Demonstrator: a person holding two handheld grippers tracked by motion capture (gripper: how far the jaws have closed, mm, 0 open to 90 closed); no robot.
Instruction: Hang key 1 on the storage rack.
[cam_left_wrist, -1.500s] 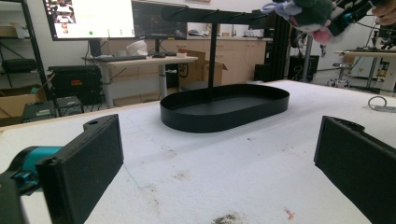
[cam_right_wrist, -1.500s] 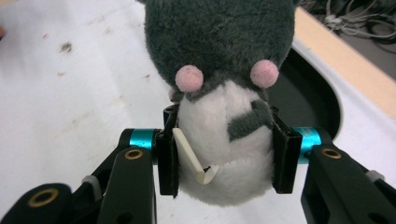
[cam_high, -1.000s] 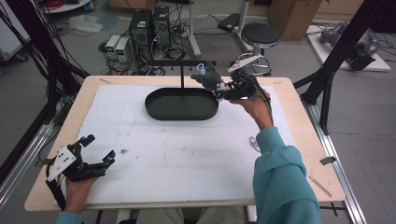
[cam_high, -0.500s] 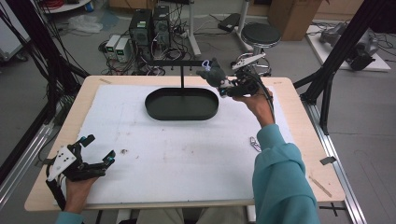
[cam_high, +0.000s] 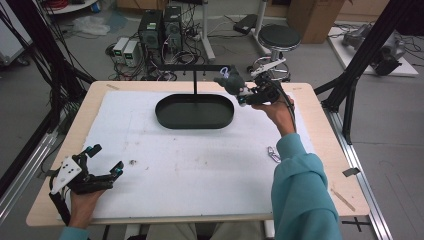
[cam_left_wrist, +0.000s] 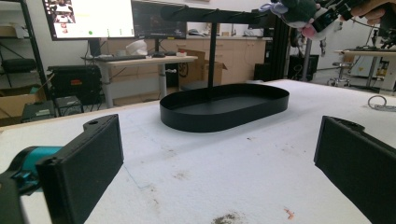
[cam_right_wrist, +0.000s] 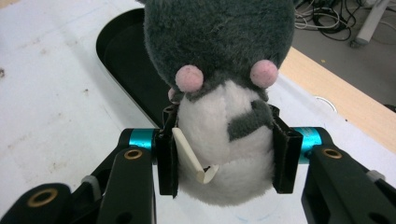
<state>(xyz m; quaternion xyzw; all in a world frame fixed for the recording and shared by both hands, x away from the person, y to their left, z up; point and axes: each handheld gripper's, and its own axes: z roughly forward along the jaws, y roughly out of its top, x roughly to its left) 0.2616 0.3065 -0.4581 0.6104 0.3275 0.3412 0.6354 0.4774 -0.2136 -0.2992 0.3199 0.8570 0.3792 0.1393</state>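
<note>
Right gripper pinches a plush toy by its white belly, pads pressed in on both flanks; the grey head rises ahead of the jaws. In the high view the toy hangs just beside the right end of the stand's crossbar, above the black tray below the gripper. Judged light, soft and compressible, not fragile; the fur could slip, so the belly is the sound place to hold. Left gripper rests on the table, jaws spread, empty.
</note>
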